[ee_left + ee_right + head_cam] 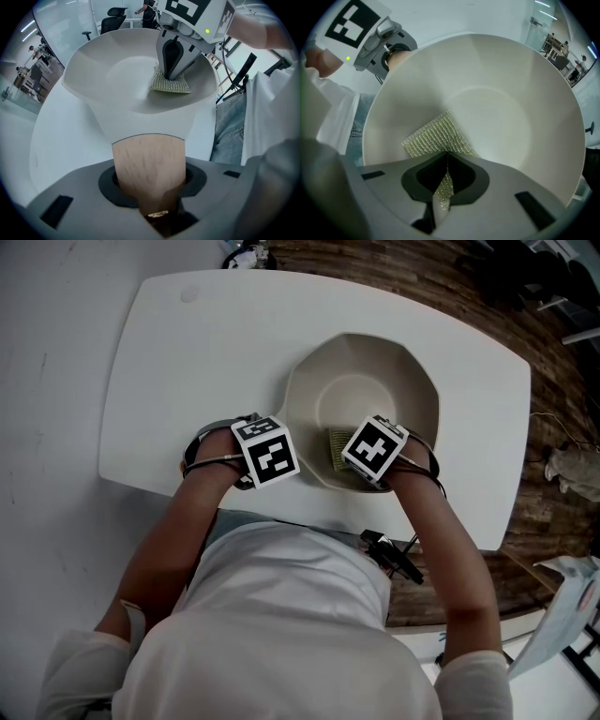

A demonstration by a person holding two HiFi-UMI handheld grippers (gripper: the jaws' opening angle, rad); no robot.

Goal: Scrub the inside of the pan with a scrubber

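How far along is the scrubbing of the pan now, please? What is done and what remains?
Done: the left gripper clamps the wooden handle, steadying the pan; the right gripper pinches the scrubber. In hand: the scrubber lies on the near inner wall. Left: probably the rest of the inside; nothing visible shows how much is scrubbed.

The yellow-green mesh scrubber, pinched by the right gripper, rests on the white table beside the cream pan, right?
Not quite. The yellow-green mesh scrubber, pinched by the right gripper, lies inside the cream pan, against its sloping wall, not on the white table beside it. The right gripper view shows this.
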